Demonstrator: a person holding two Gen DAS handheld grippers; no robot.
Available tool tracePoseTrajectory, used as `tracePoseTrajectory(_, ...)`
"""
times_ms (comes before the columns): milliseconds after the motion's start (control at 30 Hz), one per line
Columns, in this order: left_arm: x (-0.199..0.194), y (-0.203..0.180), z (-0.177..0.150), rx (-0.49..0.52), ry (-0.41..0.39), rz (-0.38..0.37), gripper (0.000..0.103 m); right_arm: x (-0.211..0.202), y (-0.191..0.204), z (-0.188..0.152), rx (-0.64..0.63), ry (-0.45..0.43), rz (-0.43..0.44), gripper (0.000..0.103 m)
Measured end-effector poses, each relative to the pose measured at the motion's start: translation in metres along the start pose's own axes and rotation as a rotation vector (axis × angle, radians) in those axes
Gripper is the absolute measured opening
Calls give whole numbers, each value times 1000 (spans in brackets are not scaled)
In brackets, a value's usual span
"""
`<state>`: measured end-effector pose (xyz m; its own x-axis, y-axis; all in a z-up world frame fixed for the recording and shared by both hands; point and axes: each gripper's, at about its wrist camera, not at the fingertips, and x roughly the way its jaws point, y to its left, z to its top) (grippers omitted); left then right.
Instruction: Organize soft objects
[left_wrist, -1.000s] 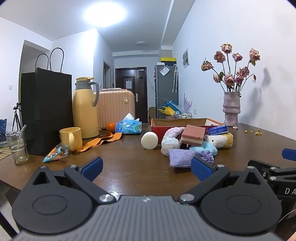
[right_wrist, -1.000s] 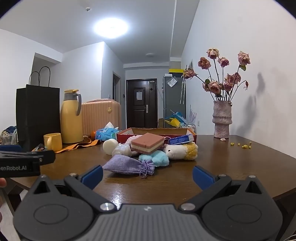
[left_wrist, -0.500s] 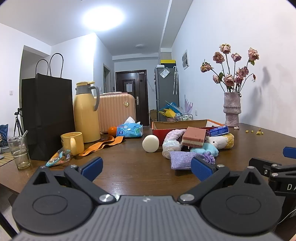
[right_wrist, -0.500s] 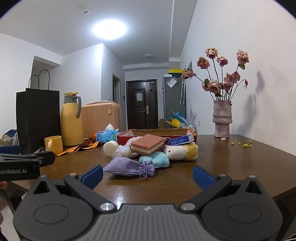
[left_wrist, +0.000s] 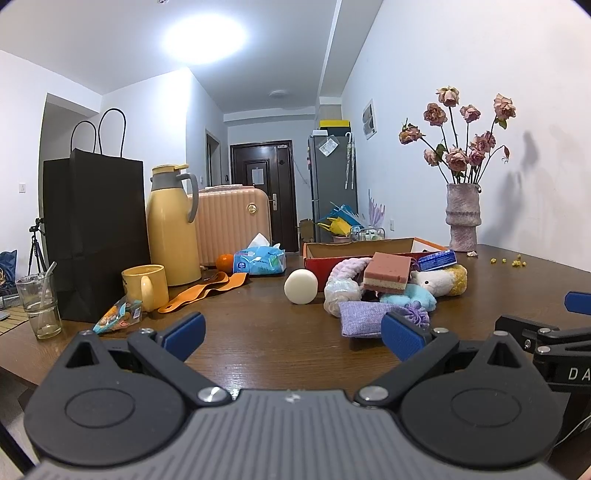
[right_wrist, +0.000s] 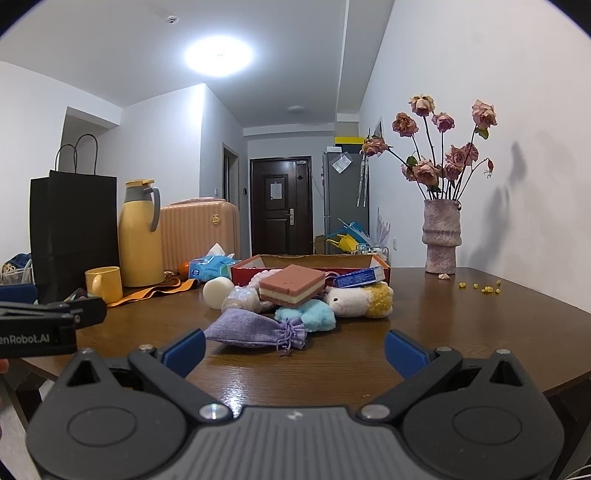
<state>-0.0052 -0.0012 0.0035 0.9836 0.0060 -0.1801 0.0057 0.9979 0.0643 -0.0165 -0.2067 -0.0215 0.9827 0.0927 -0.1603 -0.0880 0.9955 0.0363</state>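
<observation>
A heap of soft things lies mid-table before a red cardboard box (right_wrist: 314, 264): a lilac drawstring pouch (right_wrist: 251, 328), a pink-and-white sponge block (right_wrist: 291, 285), a pale blue fluffy piece (right_wrist: 308, 318), a white-and-yellow plush (right_wrist: 360, 299), a white mesh puff (right_wrist: 242, 299) and a white round ball (right_wrist: 218, 291). The same pouch (left_wrist: 364, 319), sponge (left_wrist: 388, 271) and ball (left_wrist: 301, 286) show in the left wrist view. My left gripper (left_wrist: 291, 332) and my right gripper (right_wrist: 293, 349) both stand open and empty, short of the heap.
On the left stand a black paper bag (left_wrist: 92, 236), a yellow thermos (left_wrist: 173, 225), a yellow mug (left_wrist: 146, 288), a glass (left_wrist: 38, 306), a snack packet (left_wrist: 118, 317), an orange strap (left_wrist: 207, 290) and a tissue pack (left_wrist: 260, 258). A vase of dried roses (right_wrist: 441, 236) stands at the back right.
Both grippers have crept slightly forward and upward over the table; the heap sits a little nearer in view. Nothing on the table has moved.
</observation>
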Motion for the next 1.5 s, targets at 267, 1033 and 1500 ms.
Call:
tracePoseTrajectory(267, 0, -1, 0, 2, -1, 0, 103, -2, -1, 0, 6, -10, 13, 103)
tracePoseTrajectory(1033, -1, -2, -1, 6, 3, 2, 103, -2, 0, -1, 9, -9, 8, 103)
tracePoseTrajectory(1500, -2, -3, -3, 11, 0, 2, 103, -3, 0, -2, 1, -7, 17, 103)
